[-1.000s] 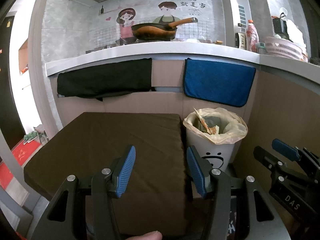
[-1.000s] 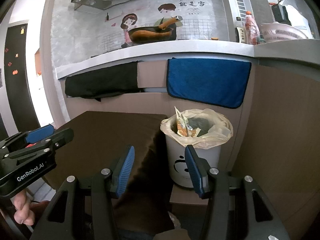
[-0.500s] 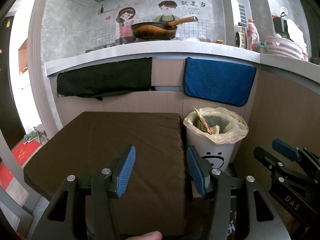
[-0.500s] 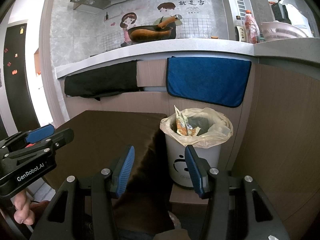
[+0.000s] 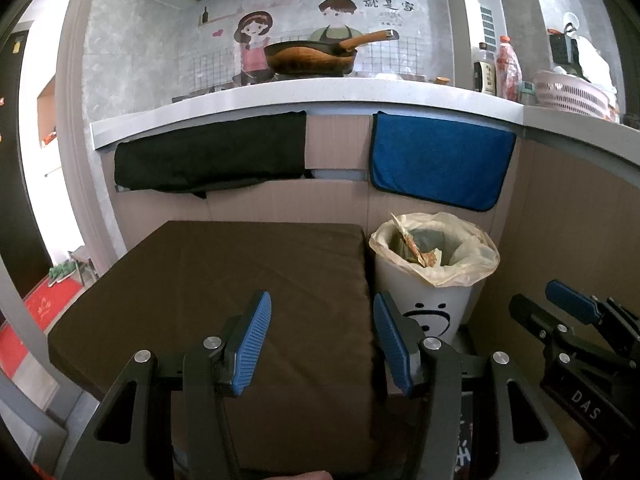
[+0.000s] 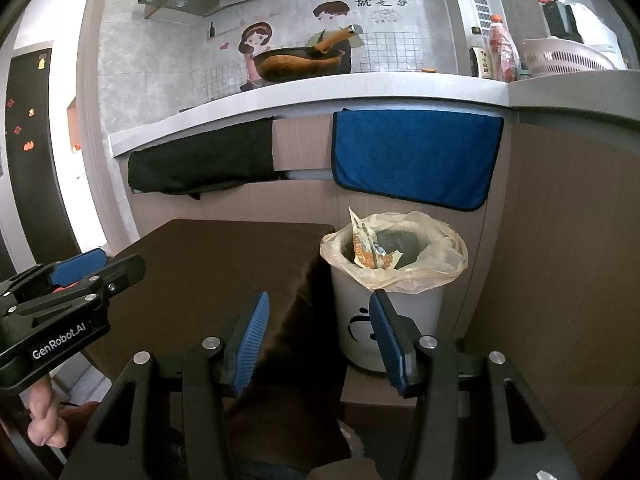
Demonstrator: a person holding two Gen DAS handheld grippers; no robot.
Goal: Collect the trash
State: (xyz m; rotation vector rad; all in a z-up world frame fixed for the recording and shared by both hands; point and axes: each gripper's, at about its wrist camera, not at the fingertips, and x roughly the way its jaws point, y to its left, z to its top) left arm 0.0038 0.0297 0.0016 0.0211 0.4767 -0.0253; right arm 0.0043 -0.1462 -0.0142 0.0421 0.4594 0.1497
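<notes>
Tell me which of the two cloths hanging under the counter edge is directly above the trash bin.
The blue cloth, on the right. It hangs straight above the white bin with the bag liner; the black cloth hangs further left, above the brown table.

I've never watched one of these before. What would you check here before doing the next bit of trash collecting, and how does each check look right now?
1. Left hand-held gripper empty and open: ok, nothing between its blue pads.
2. Right hand-held gripper empty and open: ok.
3. Trash bin upright, beside the brown table: ok.
4. Bag folded over the bin's rim, mouth open: ok.
5. Room left in the bin: ok, wrappers sit at one side, one poking above the rim.
6. Trash left to pick up: cannot tell; none shows on the table, and the floor is mostly hidden.
</notes>
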